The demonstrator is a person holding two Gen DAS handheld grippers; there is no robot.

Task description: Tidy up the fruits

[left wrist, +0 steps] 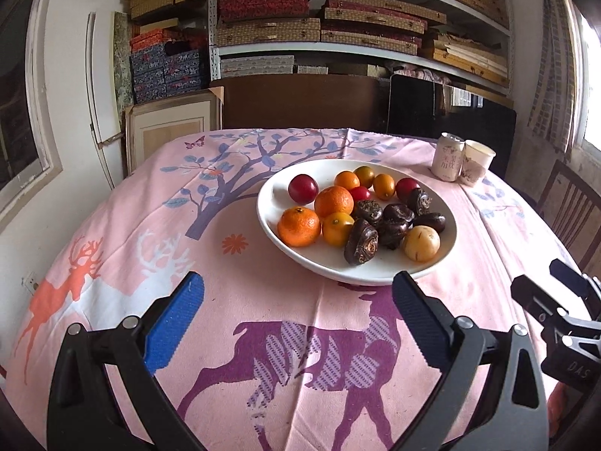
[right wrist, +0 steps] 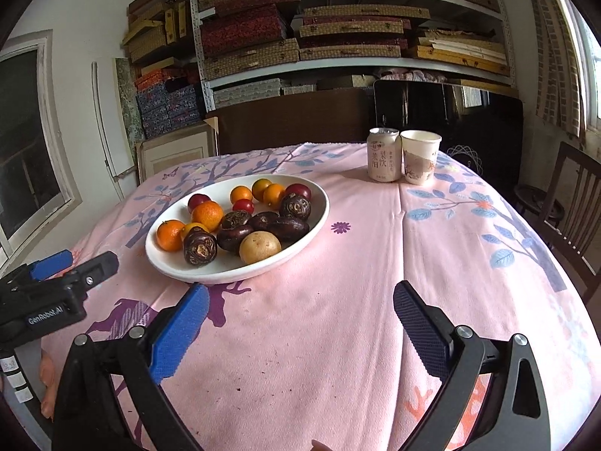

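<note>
Progress: mixed oranges, red plums and dark water chestnuts (left wrist: 360, 248) all unsorted in shallow white ceramic plate (left wrist: 270, 203)
Left gripper (left wrist: 296, 300): jaws apart, empty
Right gripper (right wrist: 300, 304): jaws apart, empty

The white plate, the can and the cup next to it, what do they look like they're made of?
The white plate looks like glazed ceramic: smooth, thick-rimmed, with a soft sheen, though melamine is possible. The can seems to be thin metal, going by its silvery rim and printed wrap. The cup looks like matte paper, with a rolled lip and printed side.
</note>
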